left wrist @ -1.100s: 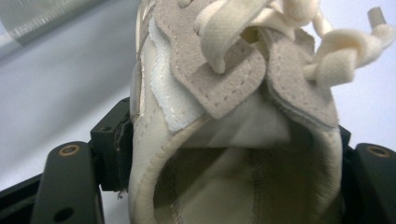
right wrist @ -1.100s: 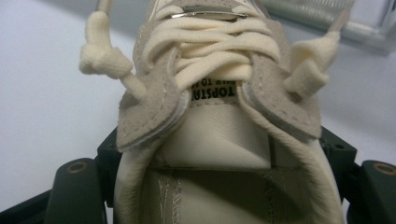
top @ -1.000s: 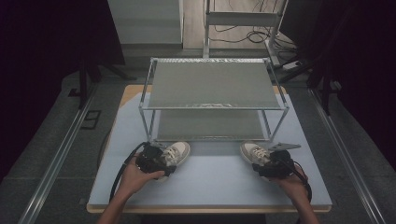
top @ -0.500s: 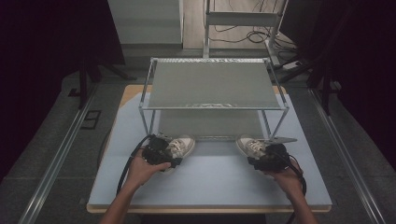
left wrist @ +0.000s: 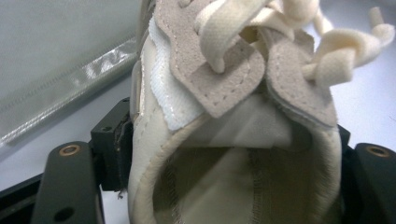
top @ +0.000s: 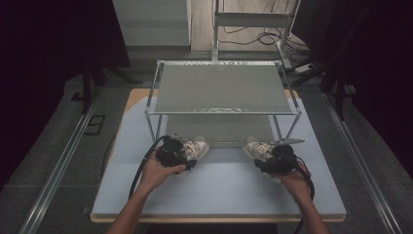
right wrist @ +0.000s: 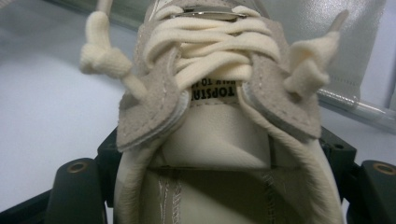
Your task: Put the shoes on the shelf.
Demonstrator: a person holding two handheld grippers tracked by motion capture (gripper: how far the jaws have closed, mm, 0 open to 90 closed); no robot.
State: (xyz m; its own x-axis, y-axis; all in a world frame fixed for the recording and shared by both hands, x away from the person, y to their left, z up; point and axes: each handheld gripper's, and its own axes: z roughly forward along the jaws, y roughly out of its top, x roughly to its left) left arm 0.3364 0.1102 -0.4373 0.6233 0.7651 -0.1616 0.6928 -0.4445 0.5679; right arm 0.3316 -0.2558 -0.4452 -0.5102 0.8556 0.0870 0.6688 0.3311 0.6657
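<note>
Our left gripper [left wrist: 224, 186] has its jaws closed against the two sides of the heel collar of the left shoe [left wrist: 233, 116], one black jaw pressed on each flank of the opening. Our right gripper [right wrist: 224, 186] has the same hold on the right shoe [right wrist: 219, 116], jaws clamped on the collar with the tongue and laces pointing away from us.

Seen from above, the left shoe [top: 192, 147] and the right shoe [top: 260, 148] are both at the front edge of the rack's [top: 224, 111] lower shelf, toes pointing under it, well apart from each other. The rack stands toward the far edge of the table [top: 219, 195], and we work from the near edge.

We judge the step in hand to be sliding the pair onto that lower shelf. To do it well, we should keep each shoe level so the toe clears the shelf's front bar, push straight in without twisting, and keep the grip firm, since soft collars can slip. We should also watch that the loose lace ends do not catch on the frame.
</note>
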